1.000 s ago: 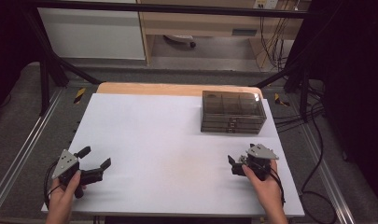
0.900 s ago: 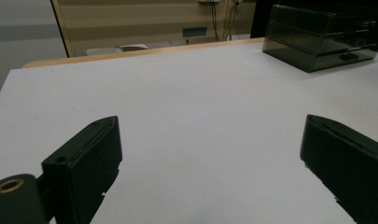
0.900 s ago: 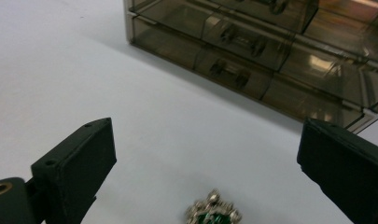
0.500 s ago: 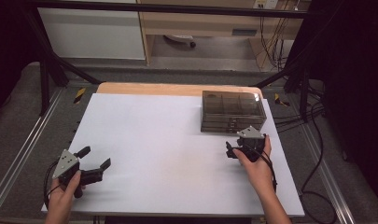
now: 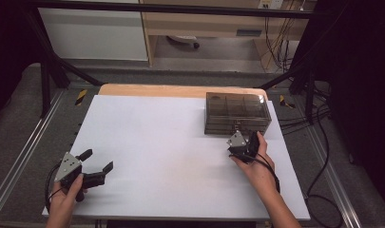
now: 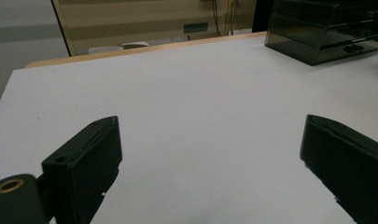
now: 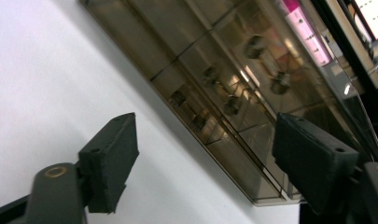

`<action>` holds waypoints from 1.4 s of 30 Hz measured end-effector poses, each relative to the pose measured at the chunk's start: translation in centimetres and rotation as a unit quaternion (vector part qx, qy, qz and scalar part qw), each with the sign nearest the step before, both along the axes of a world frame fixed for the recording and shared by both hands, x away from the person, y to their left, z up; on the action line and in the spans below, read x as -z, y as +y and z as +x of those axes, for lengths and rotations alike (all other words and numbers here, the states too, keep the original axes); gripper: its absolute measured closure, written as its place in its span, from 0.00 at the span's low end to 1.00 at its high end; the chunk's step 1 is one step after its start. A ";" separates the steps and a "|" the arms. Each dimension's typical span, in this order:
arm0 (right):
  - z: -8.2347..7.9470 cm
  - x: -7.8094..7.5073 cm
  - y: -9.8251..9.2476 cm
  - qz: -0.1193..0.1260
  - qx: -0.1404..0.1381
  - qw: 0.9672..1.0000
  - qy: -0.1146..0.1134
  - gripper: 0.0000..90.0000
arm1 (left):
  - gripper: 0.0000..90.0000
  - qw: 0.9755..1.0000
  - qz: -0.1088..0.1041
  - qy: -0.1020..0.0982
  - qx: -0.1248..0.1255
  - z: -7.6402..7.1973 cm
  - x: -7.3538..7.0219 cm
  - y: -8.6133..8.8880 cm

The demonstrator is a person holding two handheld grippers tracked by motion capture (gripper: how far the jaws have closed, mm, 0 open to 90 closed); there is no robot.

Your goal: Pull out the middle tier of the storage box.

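A smoky see-through drawer box (image 5: 235, 113) stands at the back right of the white table (image 5: 171, 142). My right gripper (image 5: 245, 138) is just in front of its lower edge, rolled onto its side. In the right gripper view the right gripper (image 7: 204, 126) faces the drawer box (image 7: 214, 84) and its small knobs (image 7: 233, 106). Its jaws have just been closing but stand open, with nothing between the pads. My left gripper (image 5: 99, 160) rests near the front left corner, wide open with nothing in it. In the left gripper view the left gripper (image 6: 210, 126) looks across bare table toward the box (image 6: 326, 32).
A wooden strip (image 5: 180, 90) runs along the table's far edge. Black frame posts (image 5: 47, 71) and metal rails (image 5: 19, 161) flank the table. Cables (image 5: 323, 161) trail on the floor at the right. A white cabinet (image 5: 95, 33) stands beyond the table.
The right gripper has moved away from the front edge toward the drawer box and rolled onto its side, with its jaws narrower. The left gripper has stayed in place.
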State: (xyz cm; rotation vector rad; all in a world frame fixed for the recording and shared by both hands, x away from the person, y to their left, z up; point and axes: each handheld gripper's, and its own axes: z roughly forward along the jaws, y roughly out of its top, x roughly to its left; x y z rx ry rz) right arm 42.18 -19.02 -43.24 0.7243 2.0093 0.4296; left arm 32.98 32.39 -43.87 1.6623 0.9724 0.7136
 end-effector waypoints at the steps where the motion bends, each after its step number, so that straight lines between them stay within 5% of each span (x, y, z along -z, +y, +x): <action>1: 0.1 0.2 0.1 -0.013 -0.004 1.000 0.001 0.30 | 0.06 1.000 0.003 0.001 0.000 0.0 0.0 0.0; 6: 0.1 0.5 0.7 -0.059 -0.023 0.998 -0.010 0.44 | 0.06 1.000 0.007 0.000 0.001 0.0 0.0 -0.1; 10: -0.1 0.9 1.2 -0.107 -0.045 0.993 -0.022 0.56 | 0.06 1.000 0.006 -0.002 -0.002 0.0 0.0 -0.1; 12: -0.1 1.0 1.4 -0.148 -0.058 0.987 -0.039 0.64 | 0.06 1.000 0.008 0.000 0.000 0.0 0.0 -0.1; 29: 0.6 1.9 1.7 -0.215 -0.074 0.971 -0.079 0.78 | 0.06 1.000 0.014 0.000 0.000 0.0 0.1 -0.2; 42: 1.2 2.3 1.7 -0.242 -0.078 0.963 -0.091 0.80 | 0.06 1.000 0.019 0.003 -0.002 0.0 0.2 -0.3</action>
